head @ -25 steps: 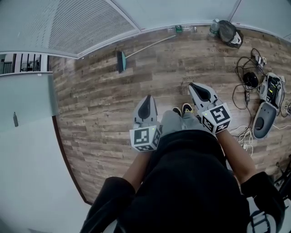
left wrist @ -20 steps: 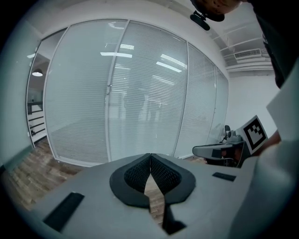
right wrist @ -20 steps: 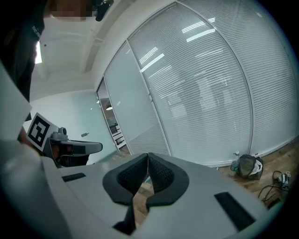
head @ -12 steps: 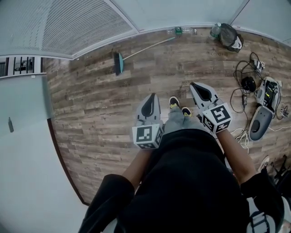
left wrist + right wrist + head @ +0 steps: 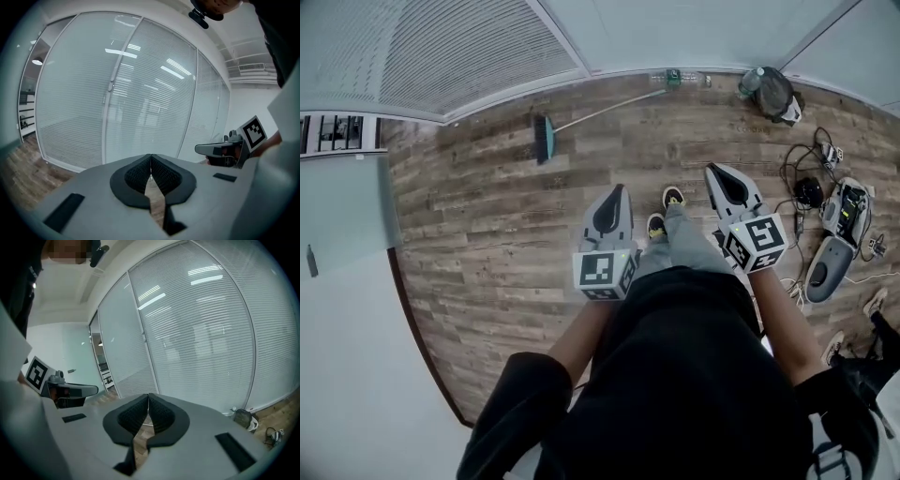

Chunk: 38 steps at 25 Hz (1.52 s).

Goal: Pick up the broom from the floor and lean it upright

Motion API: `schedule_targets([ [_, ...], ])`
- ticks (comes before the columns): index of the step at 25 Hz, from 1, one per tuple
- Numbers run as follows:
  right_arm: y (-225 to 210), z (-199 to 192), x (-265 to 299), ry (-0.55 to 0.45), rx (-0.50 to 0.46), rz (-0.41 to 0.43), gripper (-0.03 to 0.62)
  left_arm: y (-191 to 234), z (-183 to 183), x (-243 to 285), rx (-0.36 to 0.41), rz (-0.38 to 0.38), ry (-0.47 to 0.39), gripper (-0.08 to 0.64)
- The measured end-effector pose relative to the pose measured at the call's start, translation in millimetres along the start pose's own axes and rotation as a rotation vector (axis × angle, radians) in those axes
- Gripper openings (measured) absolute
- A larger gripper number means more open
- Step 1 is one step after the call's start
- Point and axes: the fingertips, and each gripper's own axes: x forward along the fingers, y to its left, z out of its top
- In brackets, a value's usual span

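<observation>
Two grippers in hand, nothing in either; held the left gripper and the right gripper out in front, side by side, one on each side of the shoes; had both sets of jaws shut tight, pads touching, with only wooden floor showing past them. Saw the broom lying flat on that floor, far ahead, close to the glass wall; brush end to the left, stick running off to the right; well apart from both grippers, touched by neither.
</observation>
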Motion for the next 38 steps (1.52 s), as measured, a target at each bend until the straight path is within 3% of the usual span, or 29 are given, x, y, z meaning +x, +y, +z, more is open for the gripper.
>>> schedule_targets([
  [5,-27,4,23,0.009,0.036,-0.012,0.018,5,14,38,0.0,0.0,0.04,0.021],
  [14,-101,36,76,-0.003,-0.018,0.043,0.019,20,59,116,0.104,0.016,0.037,0.021],
  [21,-138,38,75,0.047,-0.037,0.077,0.018,13,61,146,0.081,0.033,0.044,0.021],
  [33,-132,46,143,0.113,-0.021,0.111,0.018,50,75,196,0.018,0.025,0.062,0.021],
  [38,-113,68,196,0.125,-0.124,0.177,0.018,97,105,224,0.046,0.028,0.026,0.021],
])
